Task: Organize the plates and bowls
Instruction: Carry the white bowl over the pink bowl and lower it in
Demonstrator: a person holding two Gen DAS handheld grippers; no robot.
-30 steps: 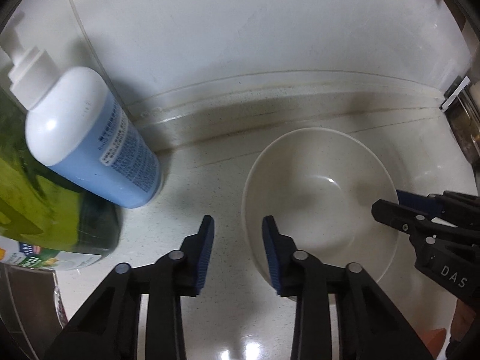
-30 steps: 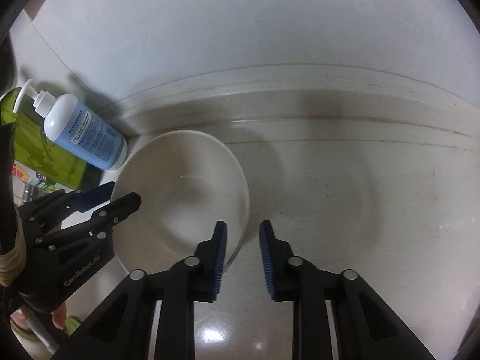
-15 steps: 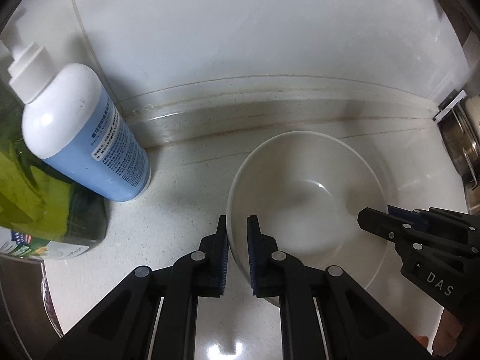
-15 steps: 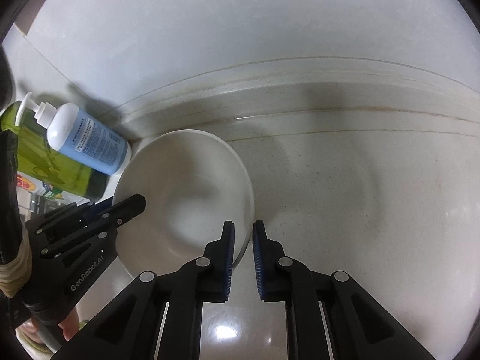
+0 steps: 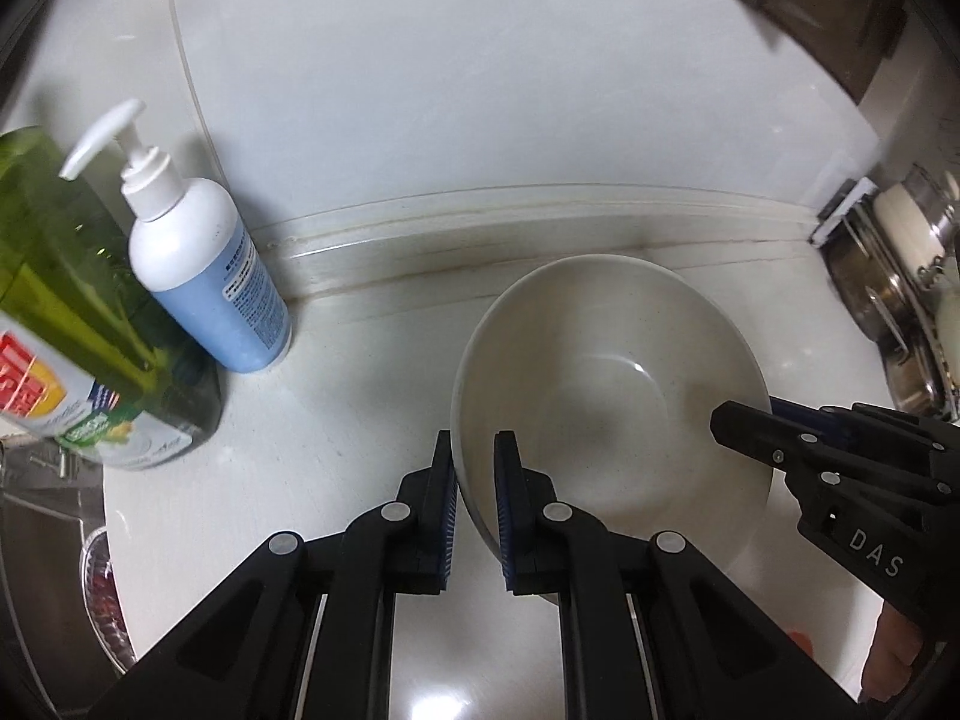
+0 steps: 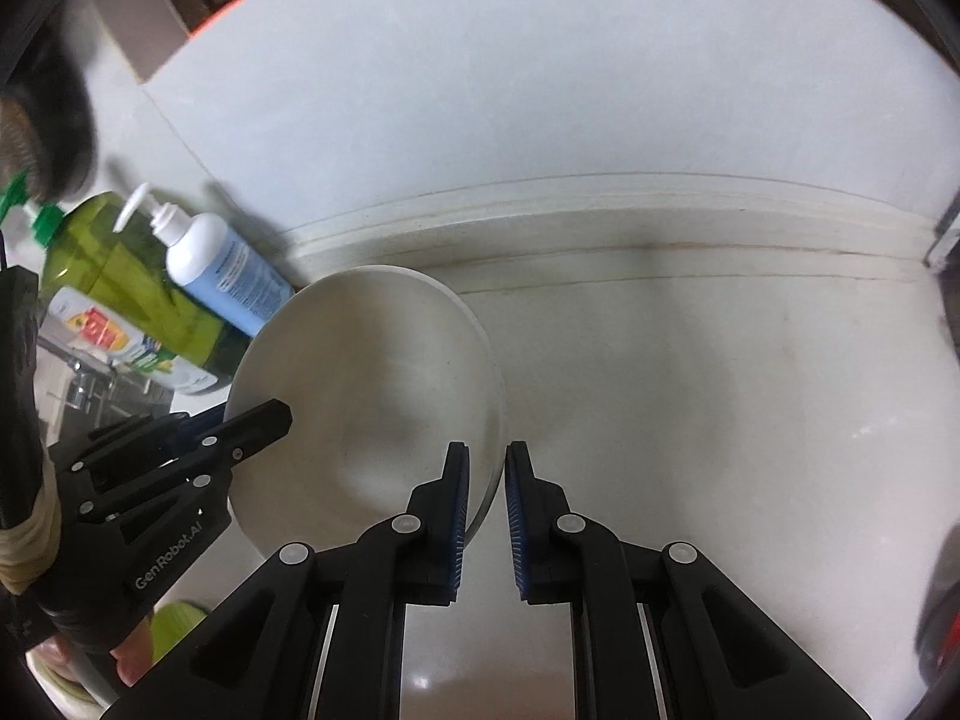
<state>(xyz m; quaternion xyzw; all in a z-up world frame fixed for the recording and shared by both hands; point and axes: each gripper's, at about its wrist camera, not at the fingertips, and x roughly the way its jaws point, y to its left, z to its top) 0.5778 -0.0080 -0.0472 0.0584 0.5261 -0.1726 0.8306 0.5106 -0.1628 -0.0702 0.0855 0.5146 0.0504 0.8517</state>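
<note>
A plain white bowl is held over the pale countertop by both grippers. My left gripper is shut on the bowl's near-left rim, one finger inside and one outside. In the right wrist view, my right gripper is shut on the right rim of the bowl in the same way. Each gripper shows in the other's view: the right gripper at the bowl's right edge, the left gripper at its left edge. The bowl is empty and slightly tilted.
A blue-and-white pump bottle and a green dish-soap bottle stand at the left by the wall. Metal pots in a rack sit at the far right. A steel sink lies at the lower left. The backsplash runs behind.
Both grippers went from open to shut on the bowl's rim. Since then they have drawn up and back with the bowl, so the bottles and wall look farther away.
</note>
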